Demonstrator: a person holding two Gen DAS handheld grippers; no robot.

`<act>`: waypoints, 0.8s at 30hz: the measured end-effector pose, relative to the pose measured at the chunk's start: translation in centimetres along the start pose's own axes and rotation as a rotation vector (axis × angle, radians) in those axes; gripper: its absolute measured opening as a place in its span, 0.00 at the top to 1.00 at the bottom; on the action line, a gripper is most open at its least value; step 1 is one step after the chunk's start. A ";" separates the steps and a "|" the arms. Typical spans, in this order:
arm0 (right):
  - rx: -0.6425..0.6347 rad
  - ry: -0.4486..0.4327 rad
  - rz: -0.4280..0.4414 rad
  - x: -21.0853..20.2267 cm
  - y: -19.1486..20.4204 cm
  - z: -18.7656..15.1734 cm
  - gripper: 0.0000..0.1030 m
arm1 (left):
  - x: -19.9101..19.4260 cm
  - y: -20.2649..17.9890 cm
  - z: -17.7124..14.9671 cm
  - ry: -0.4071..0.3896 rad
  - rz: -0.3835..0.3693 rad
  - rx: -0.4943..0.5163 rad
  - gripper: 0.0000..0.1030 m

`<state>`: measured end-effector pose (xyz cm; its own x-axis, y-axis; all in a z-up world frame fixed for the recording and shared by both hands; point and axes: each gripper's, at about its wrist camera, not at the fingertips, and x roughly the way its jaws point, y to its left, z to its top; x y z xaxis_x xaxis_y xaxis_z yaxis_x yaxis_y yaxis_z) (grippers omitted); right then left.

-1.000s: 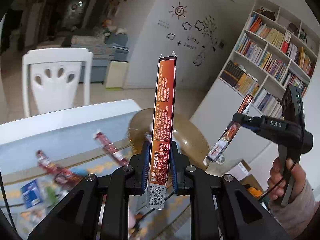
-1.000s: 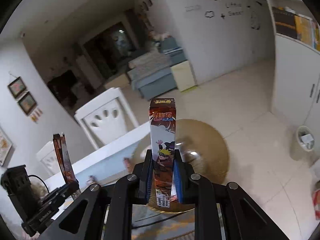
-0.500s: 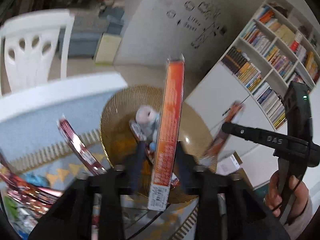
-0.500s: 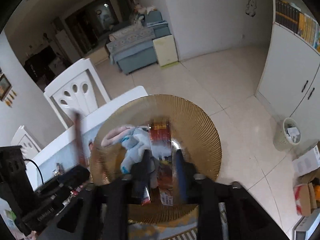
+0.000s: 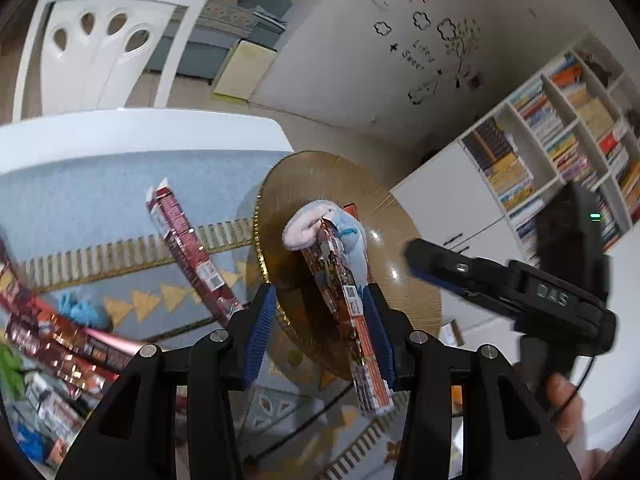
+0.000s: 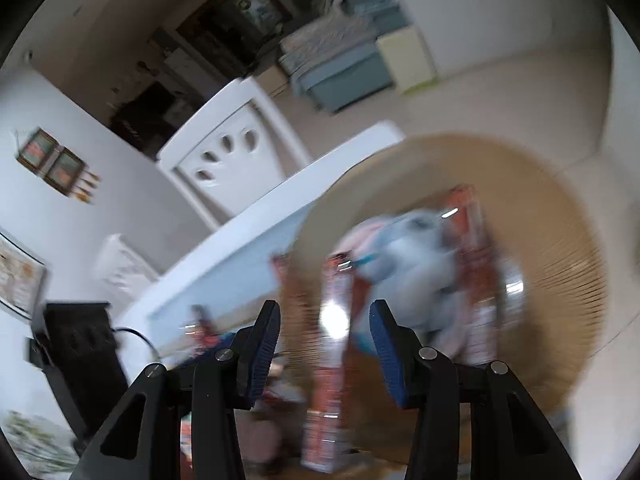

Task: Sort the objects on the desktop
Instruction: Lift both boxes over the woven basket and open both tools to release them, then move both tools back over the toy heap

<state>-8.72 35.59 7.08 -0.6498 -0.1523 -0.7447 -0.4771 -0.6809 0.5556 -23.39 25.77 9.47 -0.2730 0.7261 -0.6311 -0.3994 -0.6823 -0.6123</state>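
Observation:
A ribbed gold plate [image 5: 404,280] sits at the table's right edge and holds a pink-and-blue plush toy [image 5: 320,224] and orange card boxes. My left gripper [image 5: 320,332] is open; a long orange card box [image 5: 348,312] leans against its right pad, its tip toward the plush toy. My right gripper [image 6: 324,344] is open over the plate [image 6: 560,280], with an orange card box [image 6: 328,380] lying loose between the jaws in a blurred view. The right gripper also shows in the left wrist view [image 5: 520,292].
Several red card boxes [image 5: 188,248] and blue items [image 5: 80,308] lie on the patterned mat [image 5: 100,200] to the left. A white chair [image 5: 104,40] stands behind the table. A bookshelf [image 5: 560,140] fills the right wall.
Both grippers tilted down over the gold plate and opened. The boxes they held upright now lie loose at the plate.

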 end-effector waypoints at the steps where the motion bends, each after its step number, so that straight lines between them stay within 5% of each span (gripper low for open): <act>1: 0.009 0.024 0.019 0.3 0.1 -0.2 0.56 | -0.3 0.1 -0.1 -0.002 -0.003 -0.012 0.59; 6: -0.010 0.152 -0.094 1.4 0.3 -2.2 0.56 | -2.2 0.5 -0.9 -0.009 -0.003 -0.033 0.59; 9: 0.015 0.216 -0.082 3.4 -0.5 -2.5 0.56 | -2.8 1.0 -1.1 -0.010 -0.008 -0.041 0.59; 11: 0.017 0.223 -0.074 4.7 -0.8 -1.9 0.56 | -2.7 0.8 -1.2 -0.007 -0.004 -0.037 0.59; 13: 0.007 0.190 -0.065 5.3 -1.0 -1.0 0.73 | -2.7 0.7 -1.1 -0.001 0.002 -0.029 0.59; 18: -0.149 0.116 -0.166 6.0 0.7 1.5 0.73 | -3.0 0.8 -1.3 -0.001 0.012 -0.021 0.59; 24: -0.042 0.268 -0.183 7.8 -2.8 2.0 0.68 | -2.7 1.3 -1.5 0.007 0.007 -0.039 0.59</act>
<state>-13.65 37.77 0.49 -0.3740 -0.2036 -0.9048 -0.5437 -0.7422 0.3918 -21.87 22.73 9.66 -0.2691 0.7208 -0.6388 -0.3630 -0.6902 -0.6259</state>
